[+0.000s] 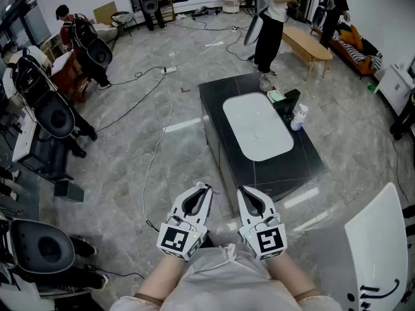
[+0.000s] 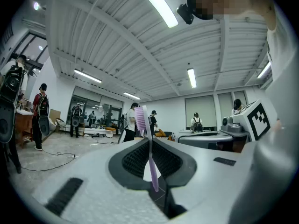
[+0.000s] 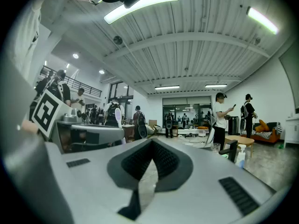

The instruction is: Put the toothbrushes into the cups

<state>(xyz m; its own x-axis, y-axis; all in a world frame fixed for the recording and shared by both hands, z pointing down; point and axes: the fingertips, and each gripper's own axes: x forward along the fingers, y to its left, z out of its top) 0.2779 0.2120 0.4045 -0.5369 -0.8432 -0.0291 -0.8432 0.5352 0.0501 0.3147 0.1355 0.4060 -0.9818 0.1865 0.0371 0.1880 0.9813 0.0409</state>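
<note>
My left gripper point(image 1: 200, 190) point(image 2: 150, 140) is shut on a pink toothbrush point(image 2: 142, 119), which stands upright between the pads with its bristle head above the jaws. From the right gripper view that brush head point(image 3: 117, 115) shows over the left gripper's body. My right gripper point(image 1: 249, 192) point(image 3: 152, 142) is shut with nothing in it. Both are held level, side by side, close to my body, short of the near end of a black table point(image 1: 272, 167). I cannot make out any cups.
A white oval tray point(image 1: 257, 126) lies on the table, with a spray bottle point(image 1: 298, 117), a green item point(image 1: 275, 96) and a black object point(image 1: 289, 101) at its right edge. A white chair point(image 1: 382, 251) stands at my right. Cables point(image 1: 155, 154) cross the floor; people stand beyond.
</note>
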